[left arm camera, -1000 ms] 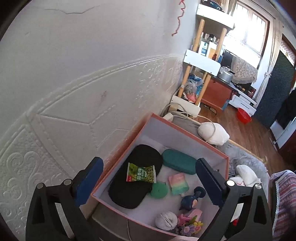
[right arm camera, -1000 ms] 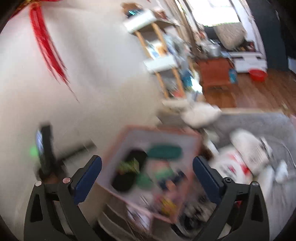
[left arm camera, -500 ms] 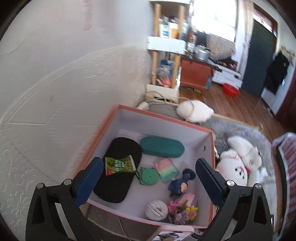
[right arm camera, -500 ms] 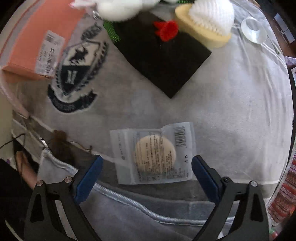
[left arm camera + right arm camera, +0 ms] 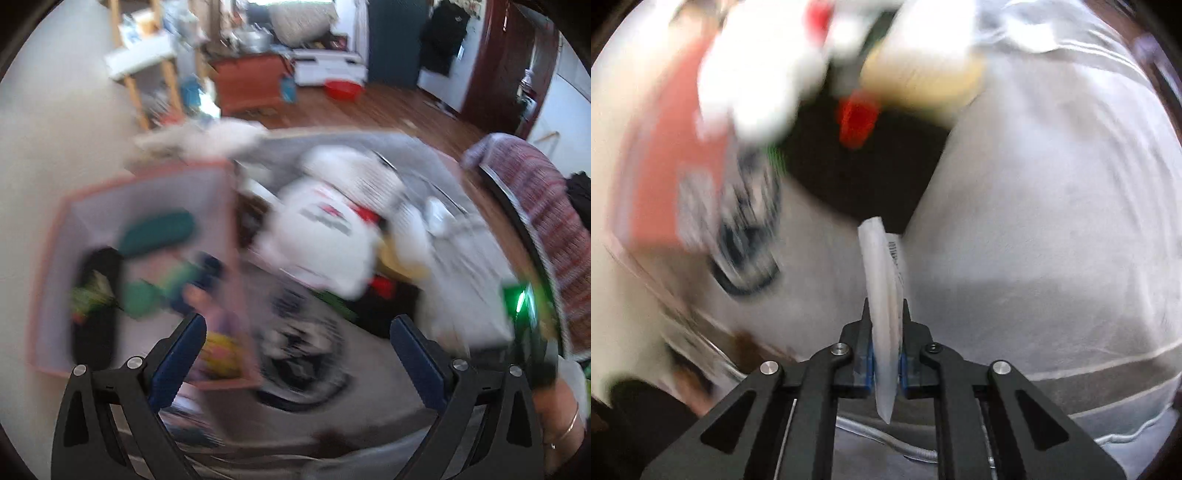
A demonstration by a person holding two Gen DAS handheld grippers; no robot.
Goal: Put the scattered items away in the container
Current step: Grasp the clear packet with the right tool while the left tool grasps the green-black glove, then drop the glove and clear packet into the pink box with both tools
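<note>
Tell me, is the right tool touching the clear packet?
Touching. The right wrist view shows the right tool shut on the clear packet, both pads pressing its sides.

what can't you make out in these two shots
- Left wrist view: the items in the pink box are motion-blurred into colour smears; the left gripper stands open and empty.
- Right wrist view: the clear packet in the right gripper shows edge-on, its contents unreadable.
- Right wrist view: the white plush is blurred and cut off.

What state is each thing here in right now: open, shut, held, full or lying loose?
Right gripper: shut on the clear packet.
Clear packet: pinched edge-on, lifted.
Left gripper: open, nothing between its fingers.
Pink box: lidless, several items inside.
White plush toy: lying loose outside the box.
</note>
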